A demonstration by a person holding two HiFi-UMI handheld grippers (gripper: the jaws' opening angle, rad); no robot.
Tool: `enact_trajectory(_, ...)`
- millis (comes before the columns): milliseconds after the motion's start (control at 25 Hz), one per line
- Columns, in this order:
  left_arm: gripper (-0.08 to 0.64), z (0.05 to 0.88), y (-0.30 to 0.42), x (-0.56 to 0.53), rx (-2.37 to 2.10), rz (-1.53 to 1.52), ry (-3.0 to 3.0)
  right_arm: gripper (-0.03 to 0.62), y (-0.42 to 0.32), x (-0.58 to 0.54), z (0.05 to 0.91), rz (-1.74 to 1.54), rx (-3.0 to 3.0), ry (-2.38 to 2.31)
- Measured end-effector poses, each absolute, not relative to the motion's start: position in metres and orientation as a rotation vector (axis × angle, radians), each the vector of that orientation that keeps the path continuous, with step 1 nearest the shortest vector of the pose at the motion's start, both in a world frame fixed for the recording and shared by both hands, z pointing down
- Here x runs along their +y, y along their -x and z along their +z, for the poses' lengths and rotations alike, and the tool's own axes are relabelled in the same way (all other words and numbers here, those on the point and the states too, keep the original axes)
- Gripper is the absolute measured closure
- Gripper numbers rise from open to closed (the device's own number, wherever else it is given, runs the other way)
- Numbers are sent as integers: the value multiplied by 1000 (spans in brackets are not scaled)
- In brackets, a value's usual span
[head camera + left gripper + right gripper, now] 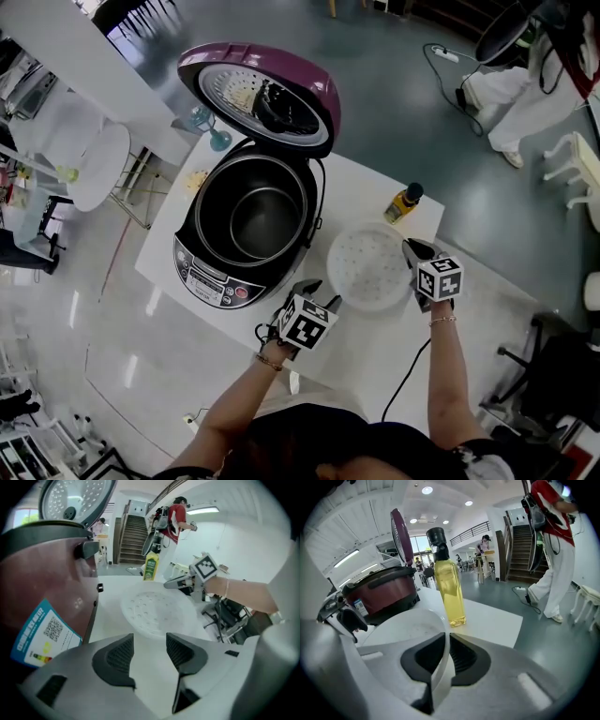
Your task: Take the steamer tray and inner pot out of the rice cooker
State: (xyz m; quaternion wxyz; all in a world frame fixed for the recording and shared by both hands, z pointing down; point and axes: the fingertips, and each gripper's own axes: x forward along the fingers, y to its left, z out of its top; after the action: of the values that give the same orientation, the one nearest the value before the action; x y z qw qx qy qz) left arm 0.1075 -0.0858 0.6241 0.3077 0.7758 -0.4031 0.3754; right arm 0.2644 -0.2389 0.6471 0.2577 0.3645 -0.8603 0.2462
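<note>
The maroon rice cooker (202,267) stands with its lid (262,94) up, and the metal inner pot (265,222) sits inside it. To its right the white perforated steamer tray (367,267) lies on the white table (366,192). My right gripper (411,251) is shut on the tray's right rim; in the right gripper view the thin white rim (408,625) runs between the pads of my right gripper (447,653). My left gripper (321,292) is open just off the tray's left edge. In the left gripper view the left gripper (150,651) holds nothing, and the tray (157,611) lies beyond it.
A bottle of yellow oil (404,202) stands upright on the table just behind the tray, close to my right gripper. A black cable (403,375) trails off the near table edge. A blue glass piece (211,131) sits behind the cooker. A person in red (553,536) stands on the floor beyond.
</note>
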Motion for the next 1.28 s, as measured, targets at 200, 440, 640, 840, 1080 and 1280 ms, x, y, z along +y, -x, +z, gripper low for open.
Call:
enact_trajectory(200,353,601,-113,-15,-642,1124,-2233,527,-266,-233,644,543,-2302,-1069)
enact_trajectory(440,353,527,-77,21,-556,988,-2332,453,-282,-216,610,609,-2303,-1265)
enact_trajectory(640,417,423,-51,-8,-659,598,-2537,453,-269,-197,567,537,-2330,-1329)
enact_trajectory(840,479,376,18,-49,-966,515,-2632,453,-223,-172,514,462,-2363,-1434)
enact_trajectory(1080,517,388,101,-82,-1159,776,-2665,453,-113,-155,451,259,-2454,-1454)
enact_trajectory(1280,470,410,153,-108,-1187,1132,-2709,453,-38,-162,442,218,-2410,-1387)
